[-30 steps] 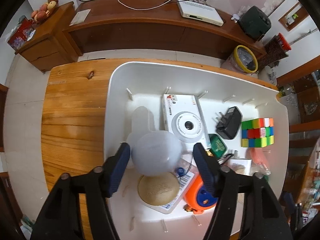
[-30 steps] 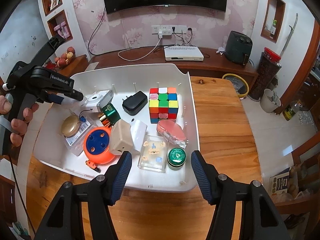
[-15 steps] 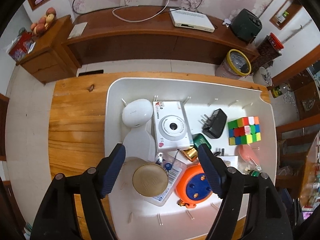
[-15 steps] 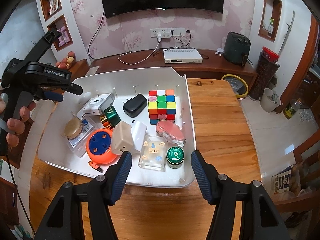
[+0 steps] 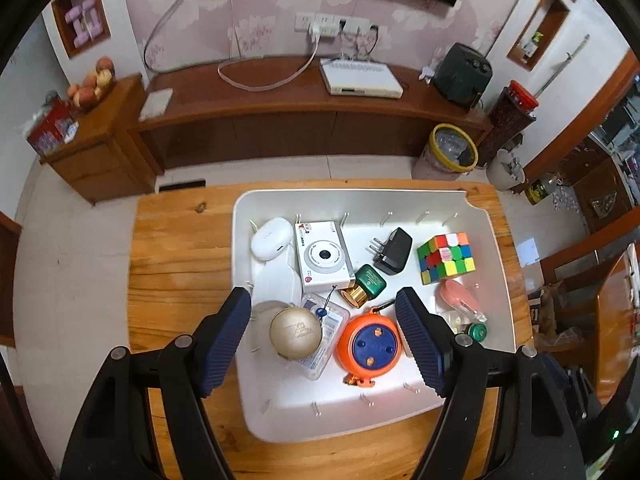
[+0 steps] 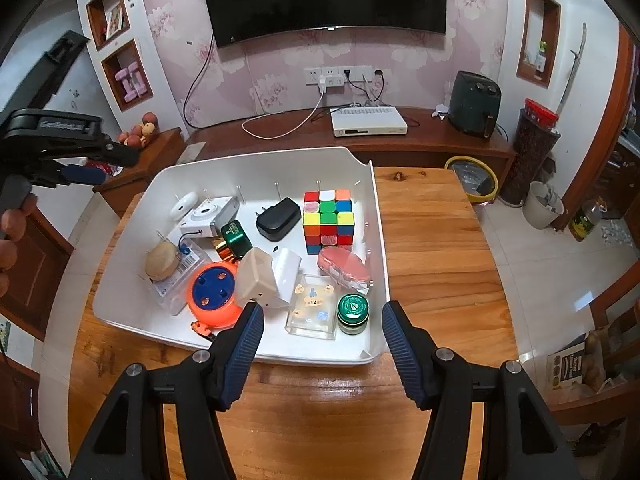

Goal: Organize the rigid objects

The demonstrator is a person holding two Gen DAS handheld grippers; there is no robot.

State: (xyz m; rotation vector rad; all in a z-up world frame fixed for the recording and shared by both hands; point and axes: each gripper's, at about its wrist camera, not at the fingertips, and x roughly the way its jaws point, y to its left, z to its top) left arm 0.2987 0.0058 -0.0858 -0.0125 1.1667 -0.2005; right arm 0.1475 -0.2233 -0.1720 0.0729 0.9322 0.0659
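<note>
Both the left gripper [image 5: 324, 330] and right gripper [image 6: 322, 344] hung spread wide and empty above the white plastic tray [image 6: 280, 164] of small objects.

You are working over a wooden surface [image 6: 424, 240] with a warm orange grain and a dark knot near its far edge. The only thing resting directly on it is a white tray [image 6: 372, 208], which sits toward its far side. In your left wrist view the same surface [image 5: 180, 248] shows bare to the left of the tray [image 5: 500, 264].
</note>
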